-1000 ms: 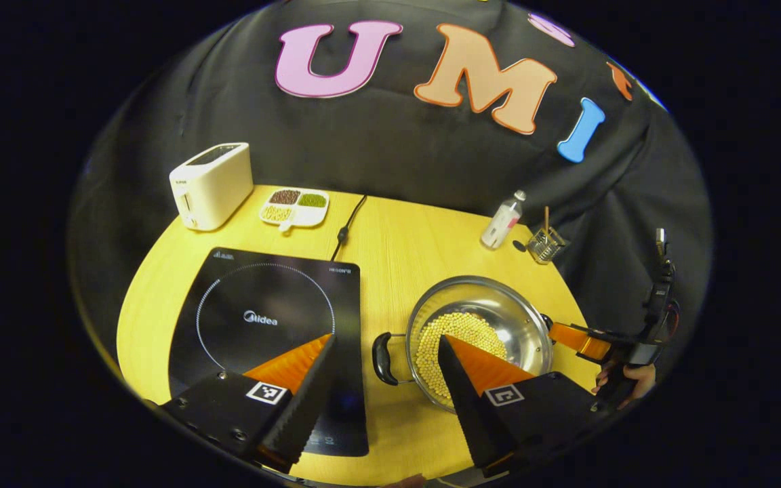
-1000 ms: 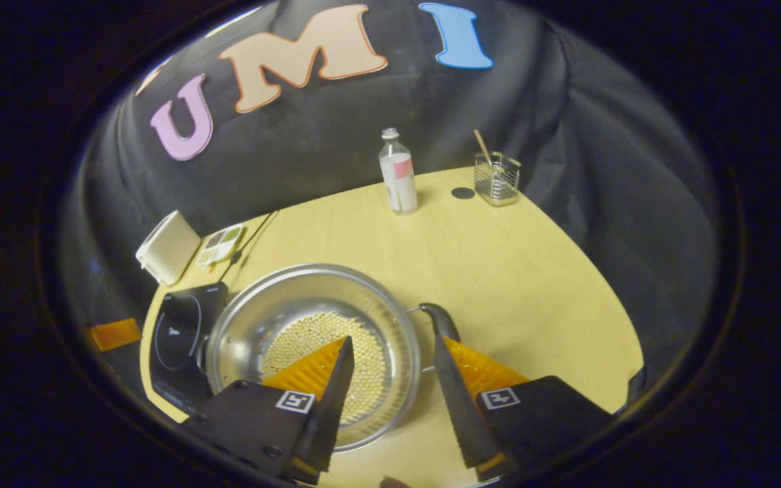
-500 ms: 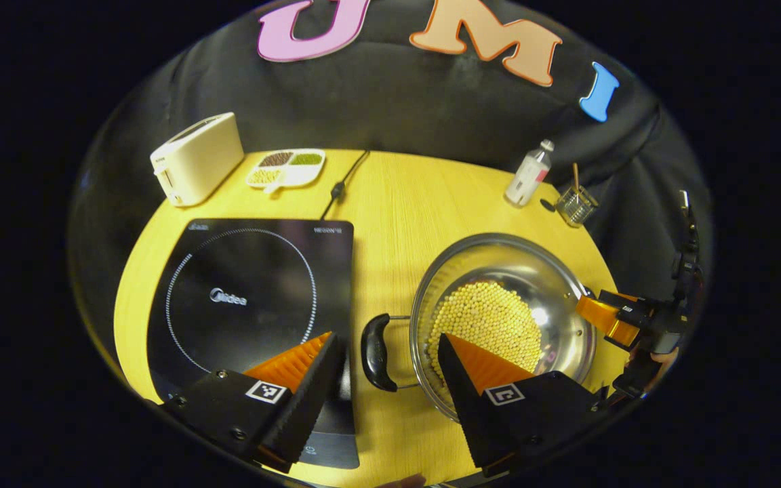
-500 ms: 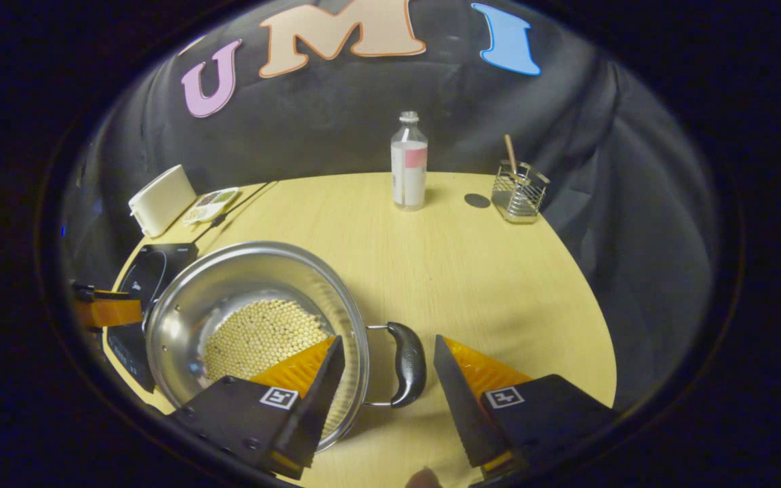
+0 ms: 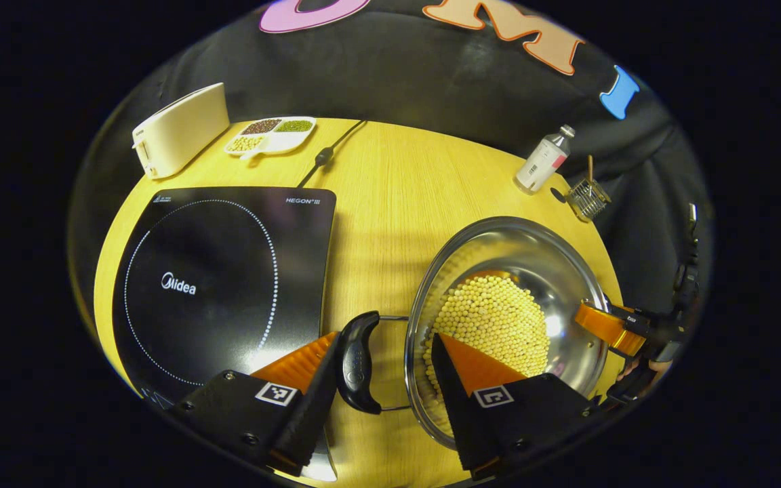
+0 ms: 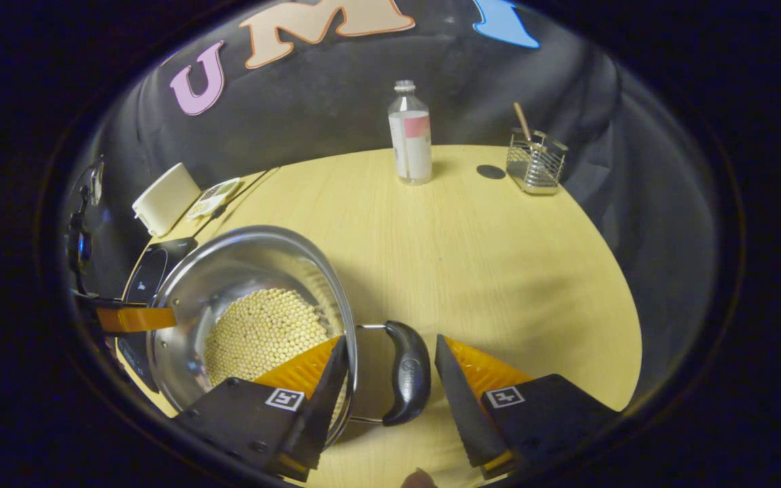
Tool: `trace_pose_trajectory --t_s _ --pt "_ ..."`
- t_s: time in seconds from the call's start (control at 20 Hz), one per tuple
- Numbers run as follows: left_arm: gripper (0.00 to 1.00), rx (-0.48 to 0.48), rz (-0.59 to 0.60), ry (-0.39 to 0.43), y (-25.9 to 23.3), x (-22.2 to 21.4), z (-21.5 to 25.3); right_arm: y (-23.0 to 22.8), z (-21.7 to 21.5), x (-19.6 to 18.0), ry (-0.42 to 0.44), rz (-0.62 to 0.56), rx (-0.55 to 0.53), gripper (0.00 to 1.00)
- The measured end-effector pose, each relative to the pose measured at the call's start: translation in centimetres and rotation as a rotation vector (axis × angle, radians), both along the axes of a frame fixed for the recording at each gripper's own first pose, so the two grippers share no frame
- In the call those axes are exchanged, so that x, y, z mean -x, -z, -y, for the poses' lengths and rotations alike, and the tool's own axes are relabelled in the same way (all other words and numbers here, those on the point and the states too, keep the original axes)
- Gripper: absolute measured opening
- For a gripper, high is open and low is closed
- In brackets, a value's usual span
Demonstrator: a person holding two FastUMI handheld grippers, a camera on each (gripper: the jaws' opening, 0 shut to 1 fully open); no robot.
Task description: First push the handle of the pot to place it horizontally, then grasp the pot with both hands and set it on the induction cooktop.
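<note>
Both of my grippers stand released, each straddling one loop handle of the stainless steel pot (image 5: pixel 499 305) without pressing on it. In the left gripper view, the left gripper (image 5: pixel 380 379) has the pot's left handle (image 5: pixel 356 362) between its fingers, touching or nearly touching one finger. In the right gripper view, the right gripper (image 6: pixel 387 379) brackets the right handle (image 6: pixel 407 371) with a gap on both sides. The pot rests on the desk (image 5: pixel 390 190), near its front edge, just beside the induction cooktop (image 5: pixel 221 271) and not yet on it.

Hazards, in my judgement:
- Uneven closure. If one gripper clenches before the other, the pot may turn on the smooth desk and the free handle may slip out of reach.
- Shallow grasp. Each handle is a rounded, glossy black grip on thin wire stays; fingers closing on its curved back may slide off.
- Tilt on lifting. The pot holds a loose bed of small, pale round beans (image 5: pixel 489 318), heaped towards one side. Unequal lift would shift them further and could spill them over the low rim.
- Hard landing. The cooktop has a flat, glassy black surface; a metal base set down with force may skid or mark it.

The pot wall is polished and reflective. The desk is matt, pale, wood-grained.
</note>
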State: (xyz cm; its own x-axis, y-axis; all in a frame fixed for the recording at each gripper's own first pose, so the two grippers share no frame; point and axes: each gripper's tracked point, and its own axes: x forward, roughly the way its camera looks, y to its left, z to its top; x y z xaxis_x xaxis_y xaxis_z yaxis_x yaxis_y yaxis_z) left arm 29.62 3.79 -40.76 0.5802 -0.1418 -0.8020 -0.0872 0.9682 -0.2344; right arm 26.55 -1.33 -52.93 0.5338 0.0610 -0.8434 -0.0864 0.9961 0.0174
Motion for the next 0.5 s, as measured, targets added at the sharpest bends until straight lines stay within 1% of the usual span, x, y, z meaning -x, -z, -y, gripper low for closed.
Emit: trace_pose_trajectory --t_s 0.05,0.1,0.15,0.2,0.3,0.45,0.5 --pt "0.79 -0.001 -0.009 0.006 0.3 0.0 0.1 0.2 -0.1 0.0 0.000 -0.007 -0.002 0.76" --pt "0.84 0.001 -0.025 0.009 0.8 0.1 0.2 0.6 0.0 -0.1 0.001 -0.015 0.005 0.75" --pt "0.82 -0.005 -0.034 0.004 1.0 0.1 0.0 0.8 0.3 0.0 0.001 -0.022 0.013 0.70" --pt "0.71 0.001 -0.040 -0.007 1.1 0.0 -0.2 0.7 0.8 0.1 0.013 -0.030 0.013 0.67" --pt "0.63 0.029 -0.033 0.003 1.3 -0.2 0.1 0.7 0.6 0.3 0.037 -0.054 -0.042 0.64" --pt "0.59 0.035 -0.027 0.021 1.1 -0.2 0.1 0.8 0.5 0.1 0.057 -0.071 -0.080 0.54" --pt "0.57 0.032 -0.031 0.023 1.1 -0.1 0.1 1.1 0.5 0.3 0.069 -0.080 -0.088 0.54"
